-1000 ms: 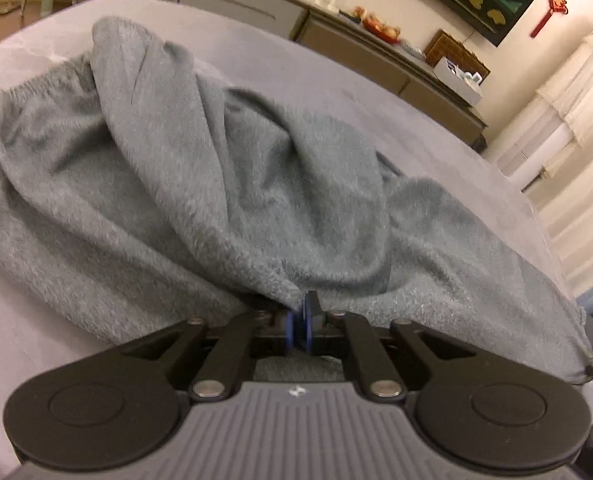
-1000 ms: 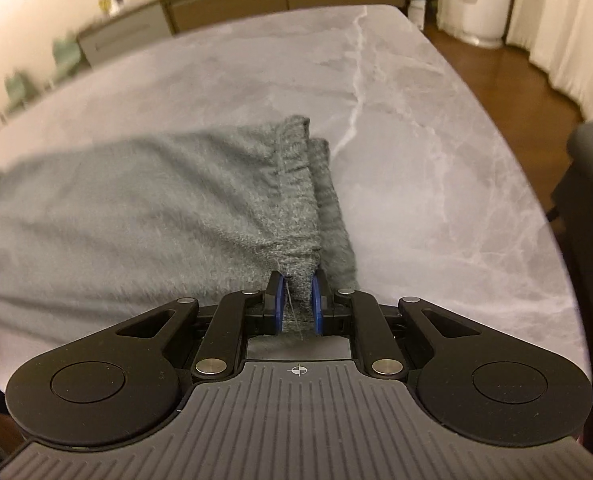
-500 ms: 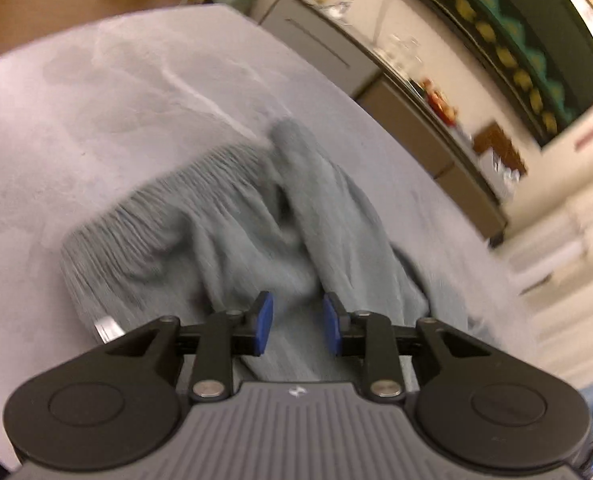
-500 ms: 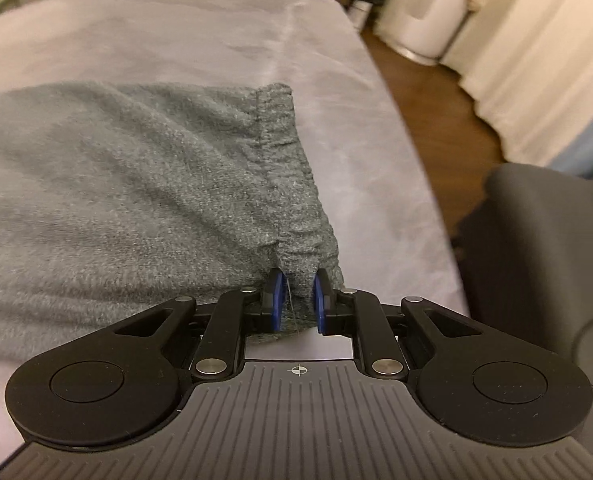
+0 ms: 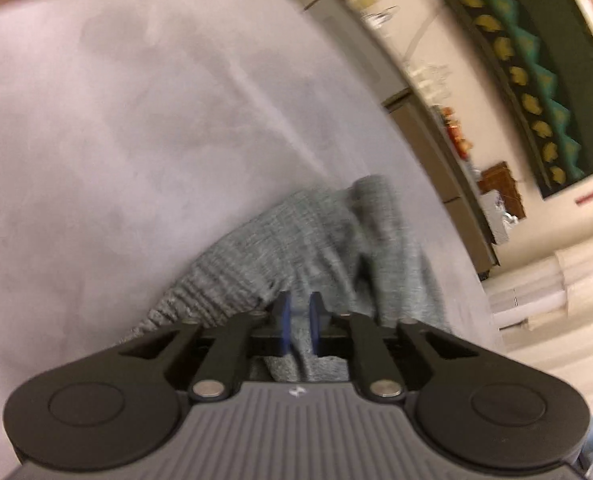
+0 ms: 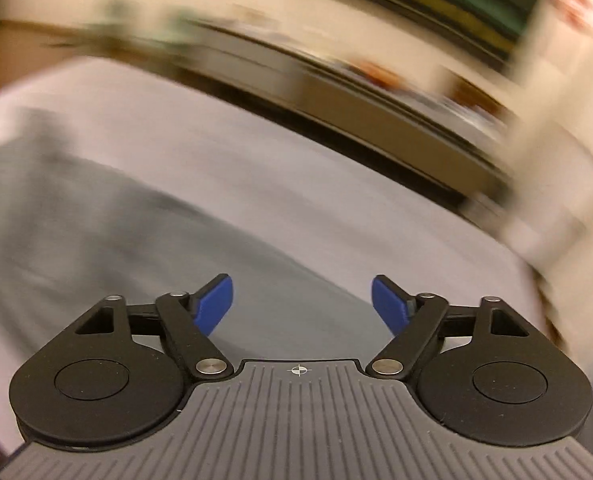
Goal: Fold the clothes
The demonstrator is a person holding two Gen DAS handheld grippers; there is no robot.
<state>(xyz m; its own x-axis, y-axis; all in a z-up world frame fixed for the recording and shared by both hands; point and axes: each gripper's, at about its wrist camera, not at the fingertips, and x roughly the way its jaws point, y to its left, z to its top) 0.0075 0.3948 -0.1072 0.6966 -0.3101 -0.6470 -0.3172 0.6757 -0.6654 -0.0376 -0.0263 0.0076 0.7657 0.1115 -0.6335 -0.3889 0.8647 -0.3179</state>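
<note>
While the left gripper point(image 5: 298, 322) is pinching a bunch of the grey garment point(image 5: 296, 248) between its blue fingertips point(image 5: 283, 320), the right gripper point(image 6: 301, 304) is hanging over the cloth with its fingers spread wide and nothing between them. That split looks deliberate: one tool is anchoring the fabric so that it cannot slide on the smooth table point(image 5: 136, 120), and the other is free to go for a fresh hold.

Seen from the left wrist, the garment is lying on the near right part of the pale tabletop, its ribbed elastic band point(image 5: 216, 280) curving off to the left of the fingers and a rumpled fold rising just beyond them toward the far right. The grip is sitting close behind that band, probably because a stitched edge gives a firm line to lift and fold along.

From the right wrist, the picture is heavily smeared, so little detail is showing; the grey cloth point(image 6: 96, 232) is spreading across the left and near part of the table point(image 6: 336, 184), passing under the open fingers. Whether those fingers are touching it I cannot tell. A long sideboard point(image 6: 336, 100) is running along the far wall.

Judging by the loose heap, the folding is still in progress.
</note>
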